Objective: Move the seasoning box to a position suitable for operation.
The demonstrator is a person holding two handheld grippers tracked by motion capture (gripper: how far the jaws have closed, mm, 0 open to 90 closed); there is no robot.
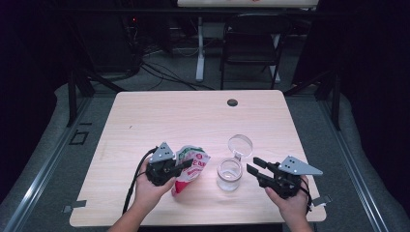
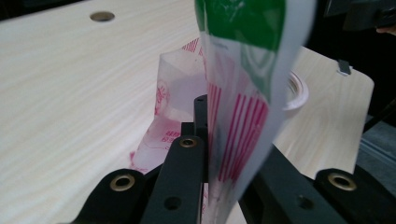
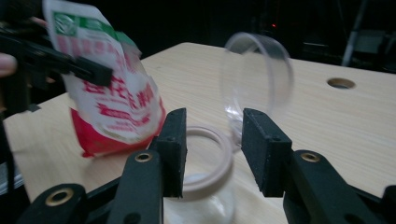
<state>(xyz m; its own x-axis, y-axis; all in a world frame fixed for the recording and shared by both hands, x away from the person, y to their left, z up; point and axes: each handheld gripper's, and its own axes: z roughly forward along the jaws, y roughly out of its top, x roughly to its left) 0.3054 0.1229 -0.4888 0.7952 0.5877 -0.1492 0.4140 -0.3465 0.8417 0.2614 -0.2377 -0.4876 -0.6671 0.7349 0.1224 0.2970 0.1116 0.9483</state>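
On the near half of the desk point(image 1: 145, 116), a clear jar point(image 1: 228, 174) stands with its hinged lid point(image 1: 240, 145) flipped open. The left gripper point(image 1: 186, 165) is clamped on a red, white and green pouch point(image 1: 191, 166), held just left of the jar. The right gripper point(image 1: 251, 165), jaws apart and empty, hovers beside the jar. Pouring seems not yet begun.

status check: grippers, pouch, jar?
Left gripper shut on the red-and-white pouch, held over the table. Right gripper open beside the open glass jar, lid flipped back. Nothing between pouch and jar.
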